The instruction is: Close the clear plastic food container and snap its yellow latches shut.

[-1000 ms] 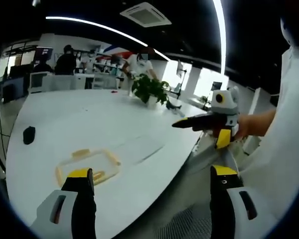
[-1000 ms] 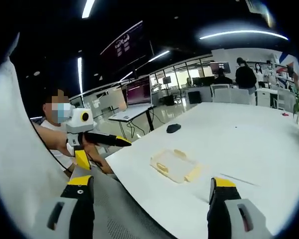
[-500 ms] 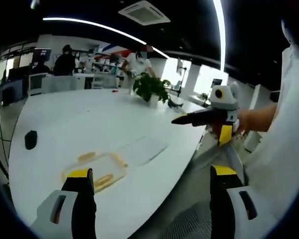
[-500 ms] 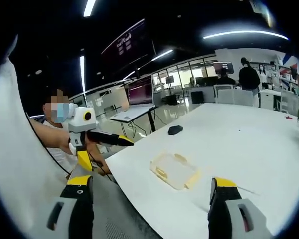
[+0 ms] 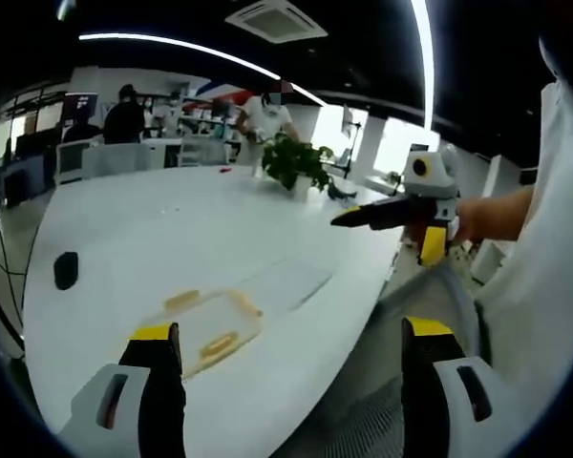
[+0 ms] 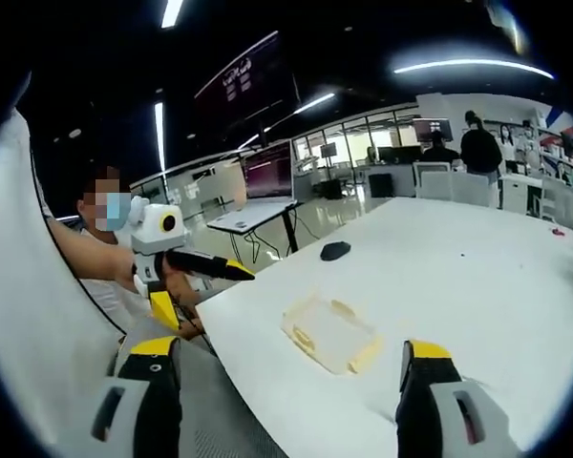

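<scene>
The clear plastic food container (image 5: 210,324) with yellow latches lies low and flat on the white table (image 5: 172,229), near its front edge. In the left gripper view my left gripper (image 5: 289,329) is open and empty, its jaws spread wide and held above the table edge, short of the container. A hand holds my right gripper (image 5: 339,219) in the air to the right, off the table. In the right gripper view the container (image 6: 329,334) sits between the spread jaws of my open right gripper (image 6: 286,348), farther off. My left gripper (image 6: 244,275) hovers at the left.
A black mouse (image 5: 65,270) lies on the table left of the container. A potted plant (image 5: 301,162) stands at the far side. A grey mesh chair seat (image 5: 363,420) is below the table edge. Several people stand by desks in the background.
Both views have shifted a little with the hands. The container lies where it was, and both grippers have stayed open and apart from it.
</scene>
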`<action>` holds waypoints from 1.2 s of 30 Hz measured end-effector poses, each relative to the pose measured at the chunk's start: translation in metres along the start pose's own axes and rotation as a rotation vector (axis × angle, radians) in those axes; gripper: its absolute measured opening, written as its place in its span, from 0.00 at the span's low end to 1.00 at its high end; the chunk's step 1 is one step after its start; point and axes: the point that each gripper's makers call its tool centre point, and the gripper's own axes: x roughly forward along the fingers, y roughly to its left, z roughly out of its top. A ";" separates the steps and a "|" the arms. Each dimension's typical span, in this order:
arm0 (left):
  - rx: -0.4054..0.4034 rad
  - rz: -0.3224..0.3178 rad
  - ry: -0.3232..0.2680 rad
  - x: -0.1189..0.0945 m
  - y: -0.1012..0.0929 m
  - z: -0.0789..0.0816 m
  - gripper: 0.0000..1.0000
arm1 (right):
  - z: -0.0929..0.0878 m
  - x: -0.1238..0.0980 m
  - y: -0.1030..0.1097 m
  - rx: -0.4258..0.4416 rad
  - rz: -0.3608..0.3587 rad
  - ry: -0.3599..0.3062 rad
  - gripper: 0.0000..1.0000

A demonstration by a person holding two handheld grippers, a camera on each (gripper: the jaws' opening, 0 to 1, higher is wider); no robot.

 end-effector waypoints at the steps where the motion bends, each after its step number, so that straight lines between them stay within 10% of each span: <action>1: -0.001 0.001 0.001 0.000 0.003 0.000 0.95 | 0.000 0.002 -0.001 -0.003 0.002 0.005 0.96; 36: 0.153 -0.011 0.155 0.006 0.064 -0.012 0.88 | 0.005 0.047 -0.025 -0.118 0.029 0.107 0.90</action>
